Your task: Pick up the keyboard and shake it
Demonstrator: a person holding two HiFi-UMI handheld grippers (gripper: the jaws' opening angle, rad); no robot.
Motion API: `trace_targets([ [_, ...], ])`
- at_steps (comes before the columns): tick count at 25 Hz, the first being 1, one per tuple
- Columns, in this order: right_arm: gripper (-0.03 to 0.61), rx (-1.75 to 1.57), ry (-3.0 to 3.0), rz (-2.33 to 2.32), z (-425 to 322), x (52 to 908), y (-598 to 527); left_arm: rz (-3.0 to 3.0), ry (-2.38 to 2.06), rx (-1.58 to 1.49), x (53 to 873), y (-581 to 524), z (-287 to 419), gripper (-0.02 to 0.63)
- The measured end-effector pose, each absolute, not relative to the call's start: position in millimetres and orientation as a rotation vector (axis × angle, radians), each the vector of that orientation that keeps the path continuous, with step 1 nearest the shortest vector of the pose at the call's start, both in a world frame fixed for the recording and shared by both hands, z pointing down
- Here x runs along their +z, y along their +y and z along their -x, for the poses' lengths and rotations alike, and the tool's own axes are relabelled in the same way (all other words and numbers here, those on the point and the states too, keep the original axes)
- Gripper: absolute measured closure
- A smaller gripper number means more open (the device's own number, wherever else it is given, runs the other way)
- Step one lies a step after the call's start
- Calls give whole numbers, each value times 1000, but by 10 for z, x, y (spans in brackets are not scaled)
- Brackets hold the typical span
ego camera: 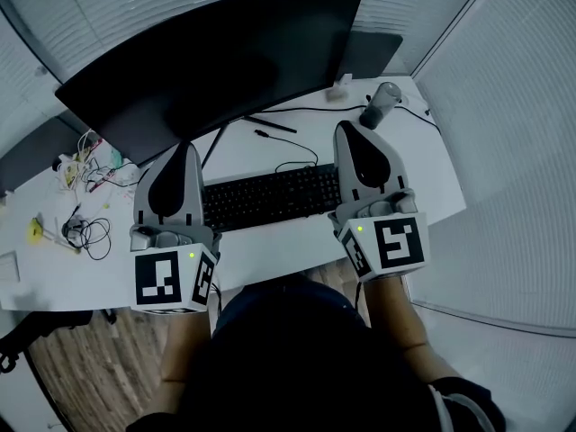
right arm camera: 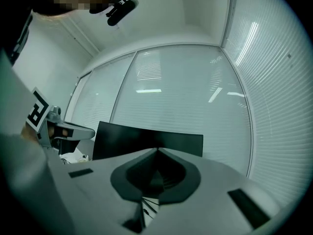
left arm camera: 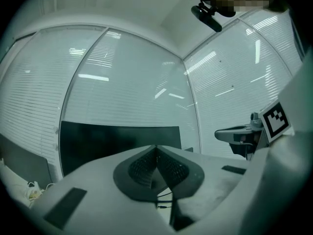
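Closest to you, your left gripper [ego camera: 186, 148] and right gripper [ego camera: 347, 130] hover over the front of the white desk [ego camera: 288, 252], one at each end of the keyboard [ego camera: 270, 198]. That flanking stance suits a long, flat thing, which lifts level only when it is taken at both ends.

Neither gripper has it, though. In the left gripper view the jaws are pressed together at the tips with nothing between the pads [left arm camera: 142, 168], and in the right gripper view they meet the same way. Both cameras look over the desk at the screen and walls, so the grippers point forward rather than down at the keys.

The keyboard lies flat on the desk between them, its ends hidden under the gripper bodies. This would fit either a pause ahead of gripping it or a rest once it is back down.

Just behind it a thin black cable [ego camera: 297, 162] loops loose, which could drag if the keyboard rises. Beyond stands the dark monitor [ego camera: 216, 61], close enough to crowd a wide shake.
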State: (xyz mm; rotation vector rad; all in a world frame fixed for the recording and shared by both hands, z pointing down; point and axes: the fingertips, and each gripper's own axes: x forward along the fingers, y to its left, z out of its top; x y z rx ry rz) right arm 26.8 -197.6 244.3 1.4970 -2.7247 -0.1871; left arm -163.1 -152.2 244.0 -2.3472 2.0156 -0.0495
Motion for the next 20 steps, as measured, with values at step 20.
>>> trace_targets([
  [20,551,-145,-2717,-1524,-339,2582,-1917,2337,2034,-56,2542,-1440,1668,591],
])
